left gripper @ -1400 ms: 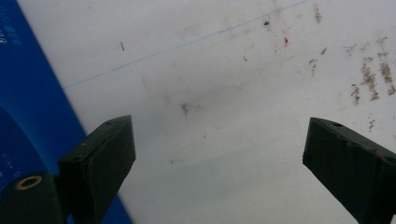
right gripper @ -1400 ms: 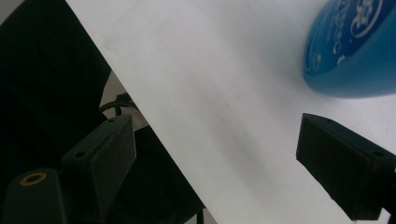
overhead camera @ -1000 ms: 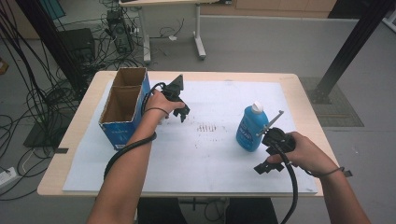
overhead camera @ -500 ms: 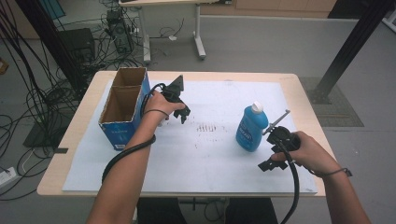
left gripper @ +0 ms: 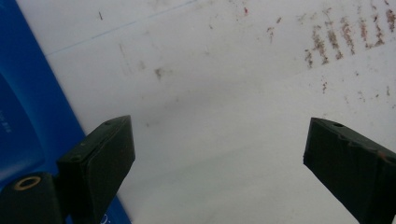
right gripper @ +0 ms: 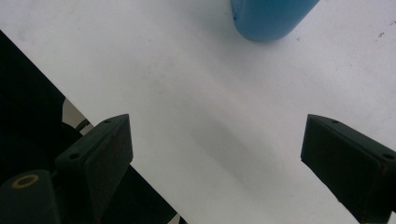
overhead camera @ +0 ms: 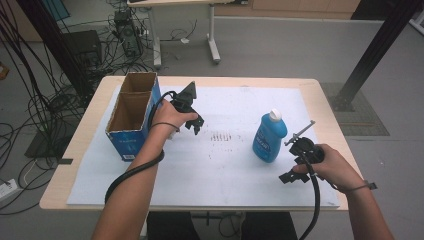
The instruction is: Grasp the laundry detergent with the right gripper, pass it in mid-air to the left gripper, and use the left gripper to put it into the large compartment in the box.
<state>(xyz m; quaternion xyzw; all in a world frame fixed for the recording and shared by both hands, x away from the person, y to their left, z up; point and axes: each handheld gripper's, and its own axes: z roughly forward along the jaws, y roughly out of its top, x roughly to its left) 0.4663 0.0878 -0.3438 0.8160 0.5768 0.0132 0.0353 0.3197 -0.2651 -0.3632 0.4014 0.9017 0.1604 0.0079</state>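
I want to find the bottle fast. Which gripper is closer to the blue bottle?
The right gripper: it hovers just beside the blue bottle, while the left gripper is across the table by the cardboard box.

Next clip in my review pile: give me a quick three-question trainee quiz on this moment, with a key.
1. True or false: the blue bottle lies on its side.
2. Which gripper is nearer the cardboard box? A) left B) right
3. What is between the jaws of the right gripper?

Key
1. False: it stands upright on the white sheet, cap on top.
2. A: the left gripper hangs just beside the box.
3. Nothing: the jaws have just been opening, with bare sheet between them and the bottle apart, farther ahead.
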